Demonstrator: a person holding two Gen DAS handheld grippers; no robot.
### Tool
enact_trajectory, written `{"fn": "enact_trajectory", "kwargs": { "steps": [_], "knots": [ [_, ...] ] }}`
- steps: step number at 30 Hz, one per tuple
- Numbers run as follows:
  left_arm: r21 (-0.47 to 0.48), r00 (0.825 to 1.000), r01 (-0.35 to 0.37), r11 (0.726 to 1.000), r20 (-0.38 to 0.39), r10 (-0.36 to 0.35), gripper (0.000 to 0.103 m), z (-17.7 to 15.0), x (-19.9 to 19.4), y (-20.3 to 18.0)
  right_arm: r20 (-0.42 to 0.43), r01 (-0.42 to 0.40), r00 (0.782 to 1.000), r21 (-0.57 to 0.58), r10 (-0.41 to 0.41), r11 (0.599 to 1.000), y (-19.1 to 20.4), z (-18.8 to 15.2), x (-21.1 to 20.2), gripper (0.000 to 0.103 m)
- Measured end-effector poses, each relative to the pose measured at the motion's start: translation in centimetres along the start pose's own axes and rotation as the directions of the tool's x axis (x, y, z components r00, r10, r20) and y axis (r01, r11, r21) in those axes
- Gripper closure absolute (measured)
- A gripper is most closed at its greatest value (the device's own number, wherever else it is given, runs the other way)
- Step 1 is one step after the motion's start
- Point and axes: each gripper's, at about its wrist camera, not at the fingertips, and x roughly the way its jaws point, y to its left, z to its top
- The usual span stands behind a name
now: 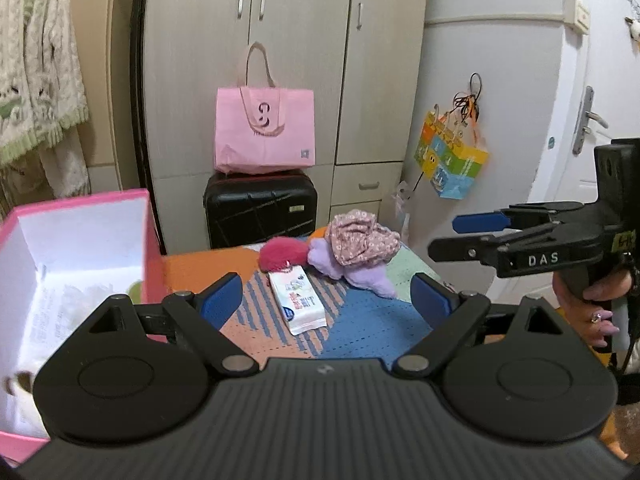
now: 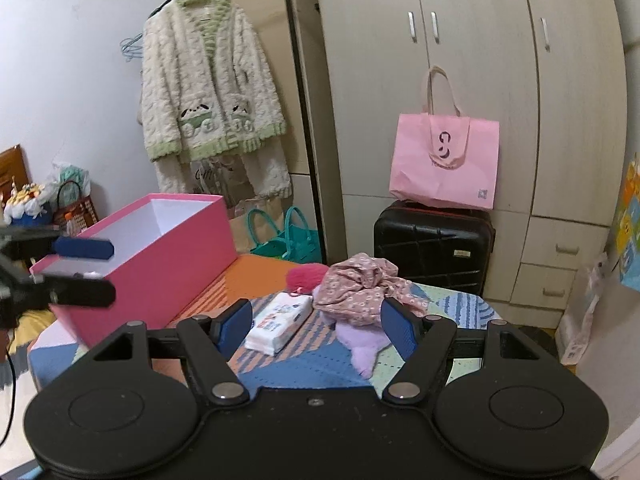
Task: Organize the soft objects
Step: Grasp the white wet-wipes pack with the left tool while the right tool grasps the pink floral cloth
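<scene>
Four soft, light things lie clustered on the patchwork mat (image 1: 360, 320) beside the pink box (image 2: 160, 264): the tissue pack (image 1: 298, 300), squashy and slick-wrapped, suits a grip across its width, with both the left gripper (image 1: 324, 300) and right gripper (image 2: 316, 326) spread and empty.

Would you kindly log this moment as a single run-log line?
left gripper: open, empty | right gripper: open, empty | tissue pack, floral cloth, purple plush: on mat | pink box: open
</scene>
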Motion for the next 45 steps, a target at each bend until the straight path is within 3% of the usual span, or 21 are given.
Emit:
{"fn": "enact_trajectory", "kwargs": {
  "steps": [4, 7, 9, 13, 24, 30, 35, 38, 40, 41, 43, 45],
  "knots": [
    [-0.017, 1.000, -0.005, 1.000, -0.007, 0.004, 0.012, -0.9, 2.9, -0.4, 0.011, -0.020, 1.000, 0.000, 0.020, 1.000, -1.3, -0.4, 1.8, 0.027],
    [-0.017, 1.000, -0.006, 1.000, -0.023, 0.005, 0.012, -1.5, 5.2, -0.5, 0.022, -0.010, 1.000, -0.001, 0.010, 1.000, -1.8, -0.6, 3.2, 0.013],
    [-0.032, 0.999, -0.002, 0.999, -0.032, 0.001, 0.012, -1.7, 6.6, -0.3, 0.042, 0.004, 0.999, -0.006, -0.004, 1.000, -2.1, -0.6, 4.1, 0.013],
    [-0.023, 0.998, -0.059, 0.998, -0.023, 0.059, 0.012, -2.0, 9.1, -0.2, 0.036, 0.006, 0.999, 0.005, -0.006, 1.000, -3.1, -0.5, 5.8, 0.011],
    [-0.060, 0.983, -0.164, 0.985, -0.090, 0.159, 0.012, -2.2, 15.5, 1.1, -0.030, 0.020, 0.999, 0.081, -0.018, 0.996, -4.7, -0.4, 10.9, 0.005],
    [-0.127, 0.982, -0.146, 0.981, -0.137, 0.128, 0.020, -2.6, 16.7, 2.2, -0.077, 0.024, 0.997, 0.145, -0.013, 0.989, -5.6, -0.9, 13.1, 0.005],
    [-0.102, 0.976, -0.163, 0.981, -0.165, 0.145, 0.023, -3.2, 17.4, 1.9, -0.095, 0.007, 0.995, 0.187, 0.011, 0.982, -5.8, -1.4, 13.6, 0.005],
    [-0.069, 0.969, -0.198, 0.978, -0.167, 0.184, 0.030, -3.3, 17.5, 1.4, -0.079, 0.003, 0.997, 0.197, 0.013, 0.980, -5.8, -1.5, 13.4, 0.005],
    [-0.054, 0.964, -0.223, 0.973, -0.163, 0.211, 0.040, -3.4, 17.6, 1.2, -0.066, -0.011, 0.997, 0.213, 0.025, 0.977, -5.9, -1.6, 13.1, 0.005],
    [-0.050, 0.963, -0.230, 0.972, -0.159, 0.220, 0.043, -3.4, 17.6, 1.2, -0.060, -0.020, 0.998, 0.221, 0.034, 0.975, -5.9, -1.6, 12.9, 0.007],
    [-0.037, 0.959, -0.248, 0.968, -0.152, 0.240, 0.057, -3.4, 17.6, 1.0, -0.055, -0.013, 0.998, 0.224, 0.026, 0.975, -5.9, -1.7, 12.8, 0.024],
    [-0.023, 0.957, -0.257, 0.966, -0.145, 0.251, 0.064, -3.5, 17.4, 0.9, -0.061, 0.015, 0.998, 0.202, -0.003, 0.979, -5.7, -1.8, 12.7, 0.042]
  ]
}}
